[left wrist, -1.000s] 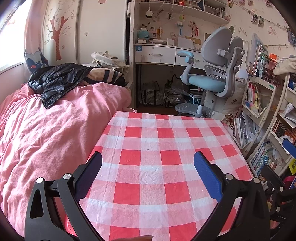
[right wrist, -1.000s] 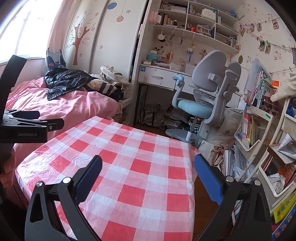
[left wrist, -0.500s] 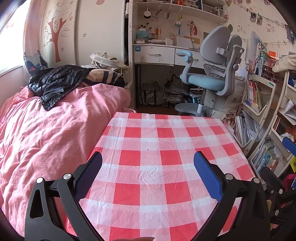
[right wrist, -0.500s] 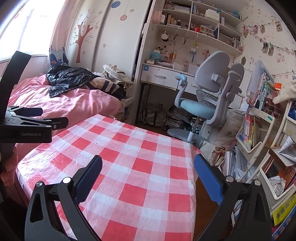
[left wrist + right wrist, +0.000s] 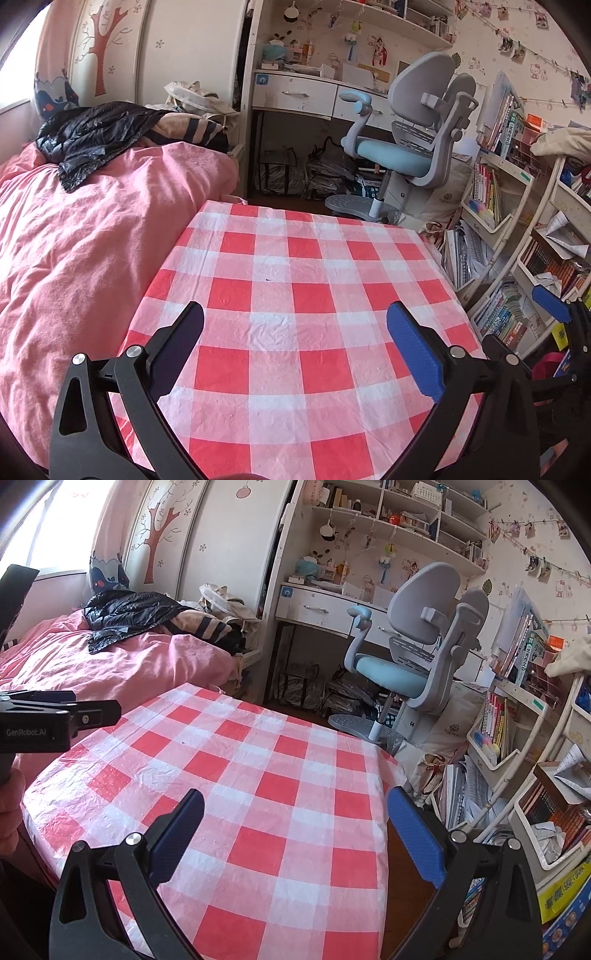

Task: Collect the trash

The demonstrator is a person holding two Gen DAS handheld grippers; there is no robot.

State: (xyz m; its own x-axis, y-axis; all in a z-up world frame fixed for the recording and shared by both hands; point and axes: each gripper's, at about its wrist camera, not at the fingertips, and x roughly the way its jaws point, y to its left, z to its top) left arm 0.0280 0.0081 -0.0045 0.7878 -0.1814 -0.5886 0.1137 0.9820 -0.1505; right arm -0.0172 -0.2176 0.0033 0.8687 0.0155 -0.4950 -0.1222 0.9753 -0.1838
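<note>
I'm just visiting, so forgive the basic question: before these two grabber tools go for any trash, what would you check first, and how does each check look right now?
1. Left gripper jaws open and empty: ok.
2. Right gripper jaws open and empty: ok.
3. Trash to pick up on the checked tablecloth: not ok, none in view there.
4. A bin or bag to put trash in: cannot tell, none clearly shown.
5. The two grippers apart from each other: ok, the left one sits at the far left edge of the right wrist view.
6. Loose paper in the shelf bins: cannot tell whether it is trash.
</note>
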